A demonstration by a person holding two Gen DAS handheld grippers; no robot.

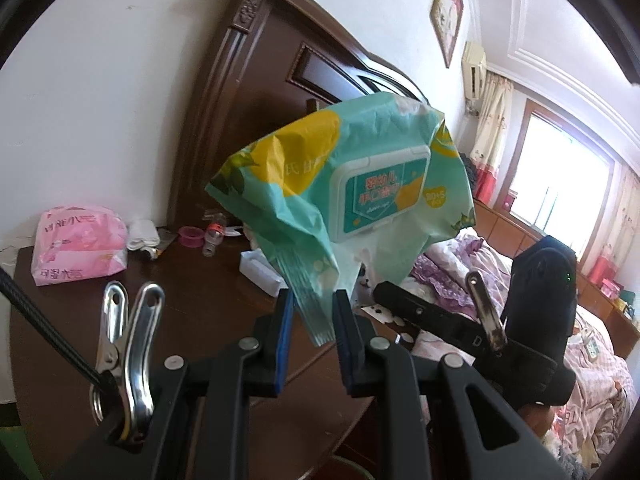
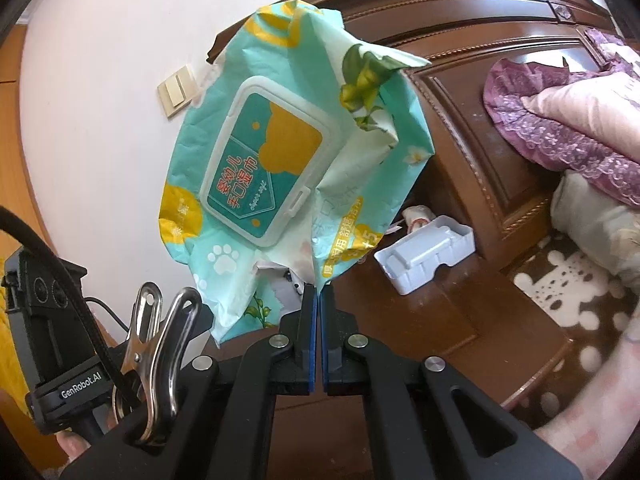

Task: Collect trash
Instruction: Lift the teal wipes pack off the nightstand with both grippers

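1. My left gripper (image 1: 310, 320) is pinching the crimped end seam of the wet-wipe pack (image 1: 340, 196), and my right gripper (image 2: 319, 312), jaws pressed together, nips the other lower edge. Both hold it equally.
2. The pack is up in the air, standing tall straight above both tongs, over the dark nightstand (image 1: 192, 312).
3. The lid reads "手口湿巾".
4. The other gripper's handle (image 2: 76, 390) reads "GenRobot.AI".
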